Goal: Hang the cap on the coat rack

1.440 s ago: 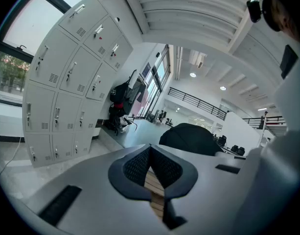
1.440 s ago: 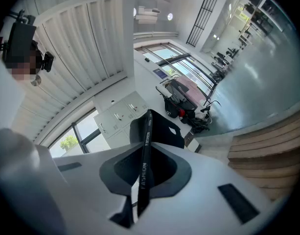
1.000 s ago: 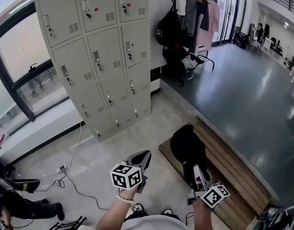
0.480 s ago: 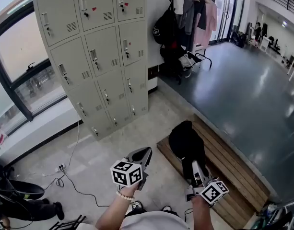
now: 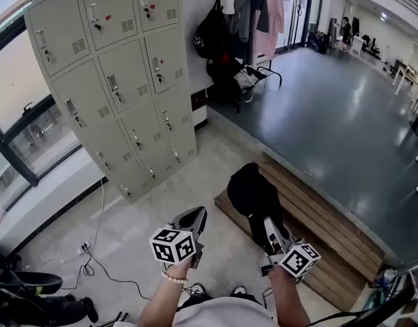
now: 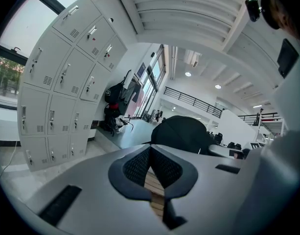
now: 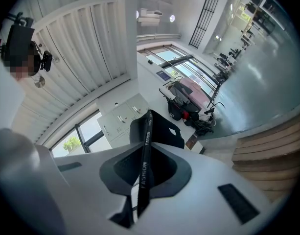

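The black cap (image 5: 252, 193) hangs in front of me over the wooden bench, and my right gripper (image 5: 272, 231) is shut on its edge. In the right gripper view a thin black band printed with letters (image 7: 144, 166) is pinched between the jaws, the cap's body (image 7: 159, 129) above them. My left gripper (image 5: 189, 222) is held beside it at the left, shut and holding nothing; its pads (image 6: 138, 166) meet, with the cap (image 6: 184, 132) beyond them. The coat rack (image 5: 237, 9) stands far off by the wall, loaded with clothes.
Grey lockers (image 5: 113, 80) line the wall at the left. A black backpack (image 5: 210, 36) hangs on the rack. A slatted wooden bench (image 5: 324, 234) lies at the right beside a dark glossy floor (image 5: 345, 114). A cable and power strip (image 5: 89, 251) lie on the pale floor.
The view has swung so that the lockers and rack sit further left in the picture. Both grippers and the held cap have drifted slightly left; their grips look the same.
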Demonstrator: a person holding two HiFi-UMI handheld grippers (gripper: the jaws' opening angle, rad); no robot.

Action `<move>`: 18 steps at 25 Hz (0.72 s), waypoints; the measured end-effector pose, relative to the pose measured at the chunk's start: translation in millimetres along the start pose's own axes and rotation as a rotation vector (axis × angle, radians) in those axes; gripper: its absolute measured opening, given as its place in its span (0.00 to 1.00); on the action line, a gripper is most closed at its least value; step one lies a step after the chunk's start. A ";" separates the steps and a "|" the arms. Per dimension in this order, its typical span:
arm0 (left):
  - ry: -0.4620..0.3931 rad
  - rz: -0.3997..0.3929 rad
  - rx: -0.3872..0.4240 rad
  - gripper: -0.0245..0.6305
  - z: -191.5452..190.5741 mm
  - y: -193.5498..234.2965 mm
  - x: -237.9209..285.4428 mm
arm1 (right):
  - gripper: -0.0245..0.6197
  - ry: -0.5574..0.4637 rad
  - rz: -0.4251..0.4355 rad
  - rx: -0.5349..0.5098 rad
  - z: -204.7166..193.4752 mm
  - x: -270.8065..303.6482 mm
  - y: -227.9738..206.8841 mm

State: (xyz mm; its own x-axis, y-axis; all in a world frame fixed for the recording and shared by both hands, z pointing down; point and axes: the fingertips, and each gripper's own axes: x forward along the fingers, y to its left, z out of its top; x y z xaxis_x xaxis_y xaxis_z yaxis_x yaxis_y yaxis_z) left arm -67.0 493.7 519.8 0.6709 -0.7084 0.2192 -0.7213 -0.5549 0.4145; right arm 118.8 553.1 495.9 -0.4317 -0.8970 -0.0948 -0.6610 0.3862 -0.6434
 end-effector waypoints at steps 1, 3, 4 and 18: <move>0.002 -0.003 0.002 0.03 -0.8 -2.0 -0.2 | 0.06 -0.006 0.003 0.006 0.7 -1.5 1.1; 0.004 -0.008 0.009 0.04 -1.6 -5.6 -1.2 | 0.06 -0.009 0.005 0.004 0.7 -3.2 3.1; 0.004 -0.009 0.011 0.04 -1.8 -7.0 -1.8 | 0.06 -0.007 0.006 0.001 0.7 -3.6 3.8; 0.016 0.018 0.045 0.03 -10.8 -19.9 -5.4 | 0.06 0.001 0.017 0.027 -0.6 -20.2 1.8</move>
State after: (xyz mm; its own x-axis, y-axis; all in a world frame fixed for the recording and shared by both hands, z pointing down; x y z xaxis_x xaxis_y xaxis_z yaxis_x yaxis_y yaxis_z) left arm -54.4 513.3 519.9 0.6605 -0.7114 0.2401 -0.7397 -0.5618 0.3703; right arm 126.0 572.1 497.1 -0.4438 -0.8899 -0.1053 -0.6363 0.3957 -0.6622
